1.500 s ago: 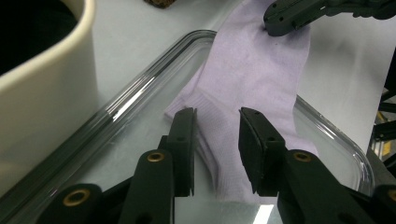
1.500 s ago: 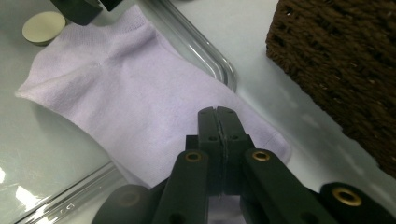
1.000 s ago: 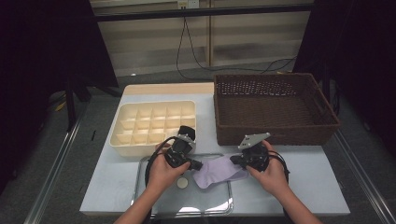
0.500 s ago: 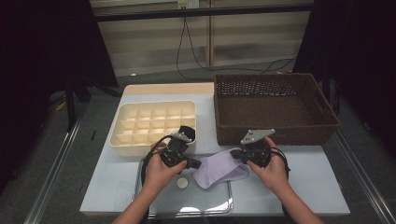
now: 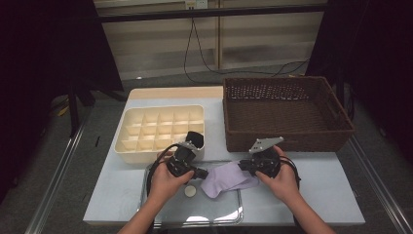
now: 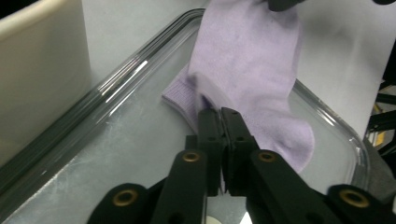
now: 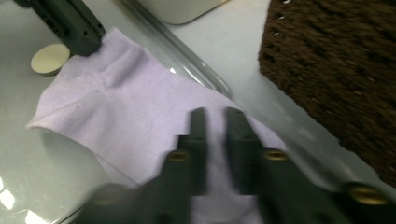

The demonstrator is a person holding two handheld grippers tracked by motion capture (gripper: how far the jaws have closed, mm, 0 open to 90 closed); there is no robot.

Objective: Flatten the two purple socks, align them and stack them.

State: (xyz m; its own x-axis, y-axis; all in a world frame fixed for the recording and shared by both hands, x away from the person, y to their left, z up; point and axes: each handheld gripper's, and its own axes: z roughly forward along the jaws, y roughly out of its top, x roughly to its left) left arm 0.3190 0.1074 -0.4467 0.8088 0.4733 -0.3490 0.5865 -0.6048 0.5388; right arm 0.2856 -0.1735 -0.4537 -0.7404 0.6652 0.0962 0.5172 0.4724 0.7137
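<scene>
A lilac sock point(image 5: 226, 178) lies across the right rim of a clear glass tray point(image 5: 214, 209). My left gripper point(image 5: 203, 172) holds the sock point(image 6: 252, 60) by its ribbed cuff. Its jaws point(image 6: 220, 114) have just been opening a touch, but they still pinch a fold of the cuff. My right gripper point(image 5: 242, 166) is at the sock's other end. Its jaws point(image 7: 215, 114) have just been opening and stand apart, with the sock point(image 7: 121, 112) lying between and beneath them. The left gripper's black jaw point(image 7: 79, 28) touches the cuff in the right gripper view.
A small white disc point(image 5: 189, 191) rests in the tray near the left hand. A cream compartment box point(image 5: 160, 129) stands just behind the tray, and a brown wicker basket point(image 5: 285, 112) sits at the back right. The basket wall point(image 7: 336, 70) is close to the right gripper.
</scene>
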